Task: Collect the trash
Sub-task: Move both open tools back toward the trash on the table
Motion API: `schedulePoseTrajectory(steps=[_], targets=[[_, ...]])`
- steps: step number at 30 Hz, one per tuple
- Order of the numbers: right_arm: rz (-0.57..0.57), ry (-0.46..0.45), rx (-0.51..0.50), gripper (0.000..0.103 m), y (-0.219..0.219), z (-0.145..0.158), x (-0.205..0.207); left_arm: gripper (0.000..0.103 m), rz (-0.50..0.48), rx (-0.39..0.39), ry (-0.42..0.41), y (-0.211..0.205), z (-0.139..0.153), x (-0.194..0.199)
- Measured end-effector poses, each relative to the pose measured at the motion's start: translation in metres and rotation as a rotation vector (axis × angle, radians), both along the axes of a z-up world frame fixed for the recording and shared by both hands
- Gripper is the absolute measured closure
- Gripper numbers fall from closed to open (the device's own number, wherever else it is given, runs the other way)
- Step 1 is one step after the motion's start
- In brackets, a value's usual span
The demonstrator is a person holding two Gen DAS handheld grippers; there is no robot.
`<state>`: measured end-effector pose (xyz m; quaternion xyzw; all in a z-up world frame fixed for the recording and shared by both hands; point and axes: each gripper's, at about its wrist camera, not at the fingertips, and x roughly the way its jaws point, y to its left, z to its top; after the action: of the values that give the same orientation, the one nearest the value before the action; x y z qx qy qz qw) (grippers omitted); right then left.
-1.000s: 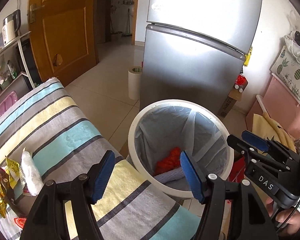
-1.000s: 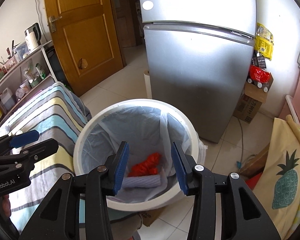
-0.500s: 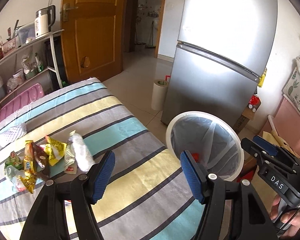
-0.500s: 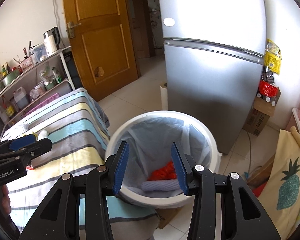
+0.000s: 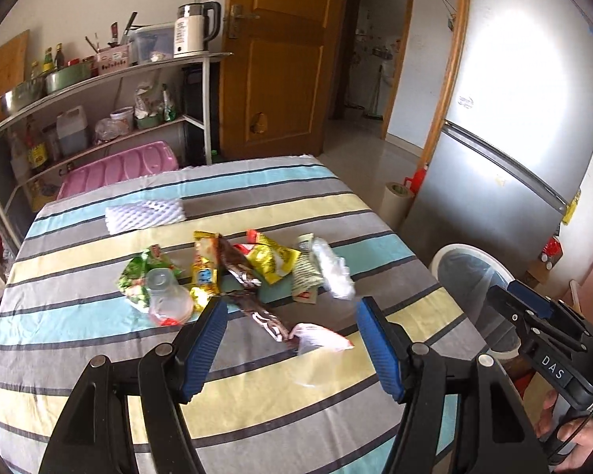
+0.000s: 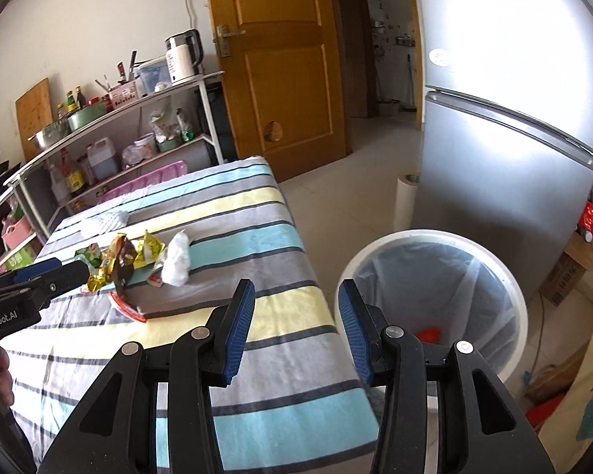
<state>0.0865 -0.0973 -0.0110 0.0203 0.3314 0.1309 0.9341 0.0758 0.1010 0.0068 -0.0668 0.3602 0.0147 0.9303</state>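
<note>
**Both tools empty above the striped counter, litter still spread out**

You are in a small kitchen room with a wooden door [image 5: 272, 59], a silver fridge [image 5: 514, 126] and a metal shelf rack [image 5: 99, 118] along the wall. In front of you stands a counter covered by a striped cloth [image 5: 99, 355] in grey, blue and yellow.

Your left tool [image 5: 292, 339] hangs over the near part of the counter with its blue-padded jaws wide apart and nothing between them. Just beyond its tips lies the scattered trash: a long brown wrapper [image 5: 253, 300], a white and red wrapper [image 5: 320, 339] touching its near end, yellow snack packets [image 5: 272, 260], a green packet [image 5: 146, 272], a clear plastic cup [image 5: 166, 296] lying on its side, a crumpled clear plastic piece [image 5: 334, 272], and farther back a white foam net sleeve [image 5: 144, 215].

Your right tool [image 6: 294, 328] points at the counter's edge beside the white trash bin [image 6: 510, 276], its jaws moderately apart and empty. The bin stands on the floor just beside the counter, lined with a clear bag; something red [image 6: 429, 333] lies at the bottom.
</note>
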Motion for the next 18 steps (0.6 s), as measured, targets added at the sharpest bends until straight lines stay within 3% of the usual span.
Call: schedulePoseTrajectory(steps=[9,18], targets=[[0.193,0.027,0.007,0.054,0.059,-0.008,0.003,0.035,0.154,-0.021,0.019,0.067,-0.013,-0.026],[0.314,0.102,-0.001,0.05,0.107,-0.027,0.005,0.029,0.225,-0.068,0.042,0.109,-0.03,-0.04]])
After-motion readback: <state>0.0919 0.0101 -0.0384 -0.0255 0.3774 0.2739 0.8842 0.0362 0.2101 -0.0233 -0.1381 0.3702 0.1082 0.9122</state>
